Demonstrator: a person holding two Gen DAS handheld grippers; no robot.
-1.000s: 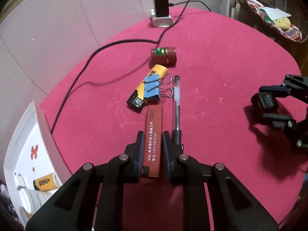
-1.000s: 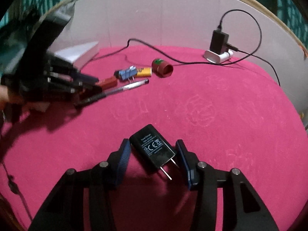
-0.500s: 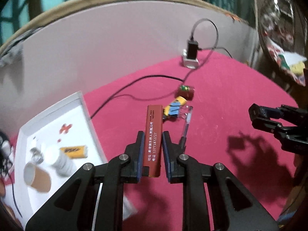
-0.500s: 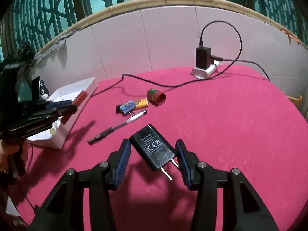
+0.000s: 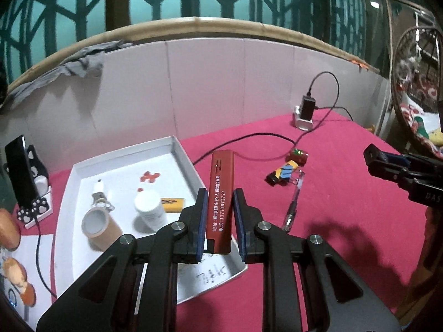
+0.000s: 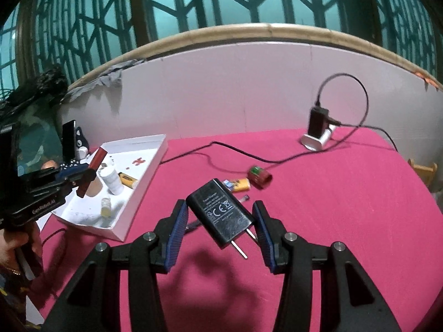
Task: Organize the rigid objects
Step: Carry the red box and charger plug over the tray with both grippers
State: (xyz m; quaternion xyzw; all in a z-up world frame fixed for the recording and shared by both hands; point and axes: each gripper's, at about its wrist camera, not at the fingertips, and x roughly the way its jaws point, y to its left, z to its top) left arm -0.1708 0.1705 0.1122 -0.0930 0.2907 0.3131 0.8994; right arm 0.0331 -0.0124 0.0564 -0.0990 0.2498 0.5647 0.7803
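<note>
Red lighter (image 5: 220,191) pinched tight in left tongs (image 5: 219,215), lifted off the pink bench (image 5: 332,221), now over near right corner of white tray (image 5: 182,152). Black charger (image 6: 221,215) clamped in half-open right tongs (image 6: 221,231), raised too. Drop-off next, probably.

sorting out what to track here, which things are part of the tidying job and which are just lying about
Job:
- red lighter, in left hand-held gripper
- black charger plug, in right hand-held gripper
- white tray
- pen
- binder clip

Lying about:
- power strip
- black cable
</note>
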